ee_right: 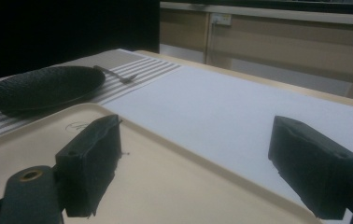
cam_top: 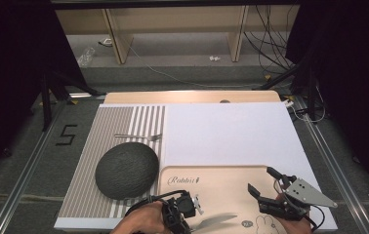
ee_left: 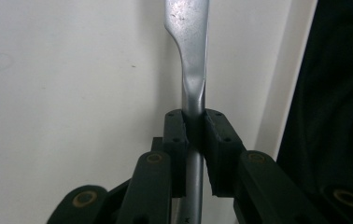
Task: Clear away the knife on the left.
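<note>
My left gripper (cam_top: 192,207) is at the near edge of the beige tray (cam_top: 212,170), shut on the handle of a silver table knife (cam_top: 216,222) whose blade points right over the tray. In the left gripper view the two pads (ee_left: 174,128) pinch the knife (ee_left: 191,46) just below where the blade begins, above the pale tray floor (ee_left: 72,93). My right gripper (cam_top: 263,181) hovers over the tray's right part, open, with nothing between its jaws. In its own view, the right gripper (ee_right: 202,158) stands wide above the tray (ee_right: 165,186).
A dark round plate (cam_top: 126,169) lies on the striped placemat (cam_top: 124,117) left of the tray, with a fork (cam_top: 138,136) behind it. A white mat (cam_top: 231,131) covers the table's middle and right. The plate (ee_right: 44,88) and fork (ee_right: 118,74) lie far left.
</note>
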